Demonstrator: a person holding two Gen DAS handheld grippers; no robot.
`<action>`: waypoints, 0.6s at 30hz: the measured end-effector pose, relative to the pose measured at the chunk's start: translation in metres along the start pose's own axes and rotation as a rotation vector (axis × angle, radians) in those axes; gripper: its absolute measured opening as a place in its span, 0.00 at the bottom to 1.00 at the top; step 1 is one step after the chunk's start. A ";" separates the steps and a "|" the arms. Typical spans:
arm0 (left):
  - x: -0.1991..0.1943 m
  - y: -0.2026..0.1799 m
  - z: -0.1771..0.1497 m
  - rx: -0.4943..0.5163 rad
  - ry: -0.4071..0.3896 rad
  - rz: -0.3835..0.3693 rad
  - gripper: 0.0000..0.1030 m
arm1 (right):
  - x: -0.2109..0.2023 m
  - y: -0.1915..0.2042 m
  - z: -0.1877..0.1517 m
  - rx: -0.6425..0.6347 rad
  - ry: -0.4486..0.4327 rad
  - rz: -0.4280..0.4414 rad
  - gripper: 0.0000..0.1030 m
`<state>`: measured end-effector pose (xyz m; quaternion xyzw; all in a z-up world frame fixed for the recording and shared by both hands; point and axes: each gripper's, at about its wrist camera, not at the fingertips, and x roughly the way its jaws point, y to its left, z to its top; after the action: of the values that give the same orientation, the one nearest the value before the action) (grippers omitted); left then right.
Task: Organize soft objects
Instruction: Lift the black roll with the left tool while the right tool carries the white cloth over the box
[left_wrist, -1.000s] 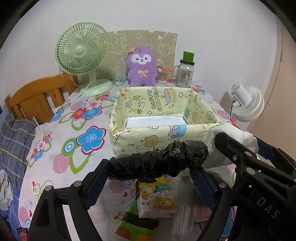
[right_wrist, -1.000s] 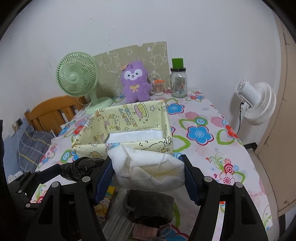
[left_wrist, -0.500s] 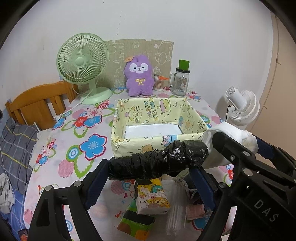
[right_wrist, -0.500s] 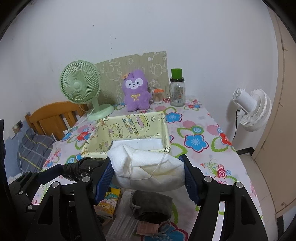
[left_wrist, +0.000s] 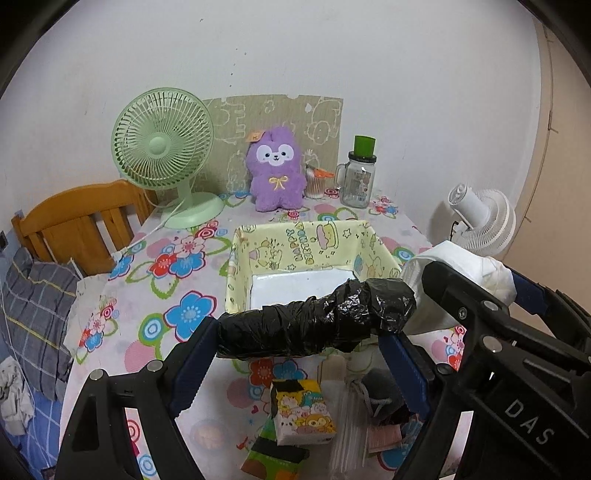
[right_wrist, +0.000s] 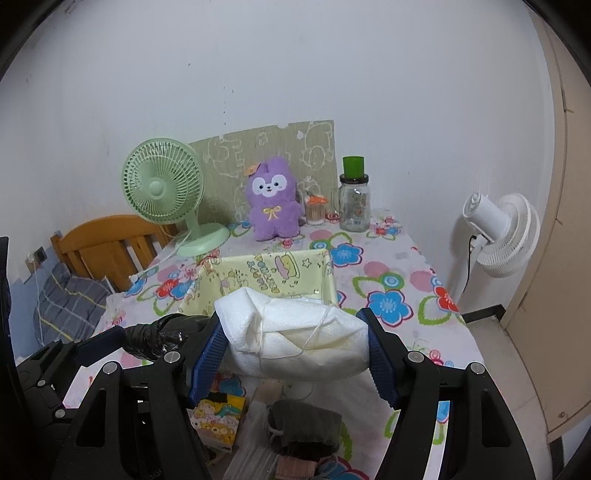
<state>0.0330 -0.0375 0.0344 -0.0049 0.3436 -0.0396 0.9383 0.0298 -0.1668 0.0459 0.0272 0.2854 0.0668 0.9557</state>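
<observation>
holding two soft things at once — our left gripper (left_wrist: 299, 334) is clamped on a black plastic bag roll (left_wrist: 314, 323), our right gripper (right_wrist: 295, 347) is clamped on a white cloth bundle (right_wrist: 295, 341) tied with thin string. both hang in the air just in front of the yellow cartoon storage box (left_wrist: 306, 243), which sits on the table with only a white liner showing inside.

handling, as we judge it: the black roll looks light, crinkly and slick, so it could slide out of the pads; we pinch it end to end and it sags little, though a mid-body pinch would be safer. the white bundle looks light and squashy and bulges past the pads; grabbing its thick middle beats grabbing the string, which could snag on a finger at release. neither seems fragile, so dropping them into the box should be fine.

more items lie below the grippers: a cartoon tissue pack (left_wrist: 303, 415), a grey drawstring pouch (right_wrist: 303, 424), clear plastic, and some we can't identify.

surface is a flower-print tablecloth (left_wrist: 155, 280), soft and maybe wrinkly. at the back a green desk fan (left_wrist: 164, 147), a purple plush (left_wrist: 275, 168) and a glass jar with green lid (left_wrist: 358, 173) — against a white wall. a wooden chair (left_wrist: 74, 221) stands left, a white floor fan (right_wrist: 498, 232) right.
</observation>
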 end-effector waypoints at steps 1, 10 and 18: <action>0.000 0.000 0.002 0.001 -0.002 0.001 0.86 | 0.000 0.000 0.001 0.000 -0.001 0.000 0.70; 0.011 -0.001 0.017 0.007 0.002 -0.004 0.86 | 0.012 -0.003 0.016 -0.001 0.000 -0.005 0.70; 0.028 0.003 0.029 0.002 0.015 -0.005 0.86 | 0.029 -0.004 0.025 -0.001 0.009 -0.001 0.70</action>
<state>0.0731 -0.0374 0.0388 -0.0046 0.3504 -0.0421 0.9356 0.0682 -0.1674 0.0511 0.0266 0.2897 0.0665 0.9544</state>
